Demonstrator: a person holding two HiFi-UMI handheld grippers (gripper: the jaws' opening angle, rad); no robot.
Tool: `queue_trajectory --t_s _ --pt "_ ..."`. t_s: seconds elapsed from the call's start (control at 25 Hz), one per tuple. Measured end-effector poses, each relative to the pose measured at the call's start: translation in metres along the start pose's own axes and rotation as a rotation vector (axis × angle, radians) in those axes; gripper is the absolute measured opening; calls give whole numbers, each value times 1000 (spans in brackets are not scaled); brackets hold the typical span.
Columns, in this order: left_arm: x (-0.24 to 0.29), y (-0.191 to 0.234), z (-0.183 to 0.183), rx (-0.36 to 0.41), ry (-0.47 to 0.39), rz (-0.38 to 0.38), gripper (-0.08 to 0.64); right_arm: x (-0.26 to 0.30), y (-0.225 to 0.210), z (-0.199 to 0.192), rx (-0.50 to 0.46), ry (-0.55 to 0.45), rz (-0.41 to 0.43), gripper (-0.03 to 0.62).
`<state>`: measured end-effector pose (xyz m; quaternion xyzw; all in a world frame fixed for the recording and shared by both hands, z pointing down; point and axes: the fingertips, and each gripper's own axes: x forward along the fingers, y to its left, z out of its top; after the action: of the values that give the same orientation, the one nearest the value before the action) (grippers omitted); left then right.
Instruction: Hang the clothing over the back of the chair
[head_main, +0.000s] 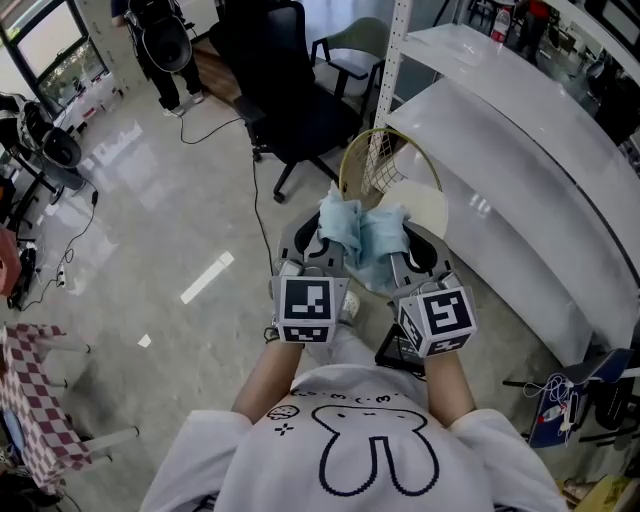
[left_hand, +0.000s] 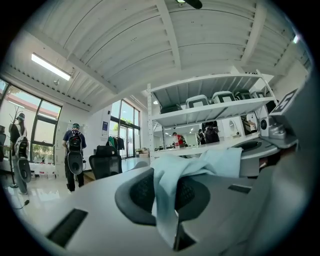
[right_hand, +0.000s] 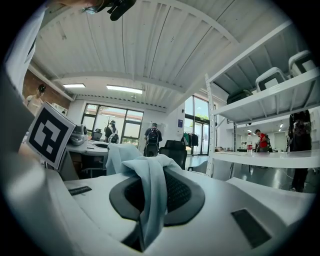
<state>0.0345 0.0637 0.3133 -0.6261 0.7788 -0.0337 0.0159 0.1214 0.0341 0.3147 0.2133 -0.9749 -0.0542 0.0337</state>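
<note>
Before the black office chair (head_main: 290, 95), a cable (head_main: 254, 200) could trip you. Your left hand-held gripper (head_main: 318, 248) and right hand-held gripper (head_main: 402, 255) pinch only thin folds of the blue garment (head_main: 360, 235), which may slip.

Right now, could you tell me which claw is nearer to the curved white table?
Right. The right claw is beside the curved white table; the left claw is farther off, across the blue clothing.

My grippers: two, left gripper (head_main: 320, 240), right gripper (head_main: 399, 255)
Clothing (head_main: 362, 235): one
Chairs, twelve o'clock: two, black chair (head_main: 290, 90), grey-green chair (head_main: 360, 38)
Racket (head_main: 385, 165): one
</note>
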Motion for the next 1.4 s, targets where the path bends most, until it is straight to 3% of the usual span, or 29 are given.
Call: queue_trajectory --t_s 0.64,0.92,1.4 --pt "126 70 -15 14 51 30 40 130 -68 -14 26 20 8 21" --pt "201 93 -17 32 89 4 40 194 -114 -21 57 39 -5 23" --pt "291 121 -36 21 142 -19 40 254 -171 -53 27 148 -36 26"
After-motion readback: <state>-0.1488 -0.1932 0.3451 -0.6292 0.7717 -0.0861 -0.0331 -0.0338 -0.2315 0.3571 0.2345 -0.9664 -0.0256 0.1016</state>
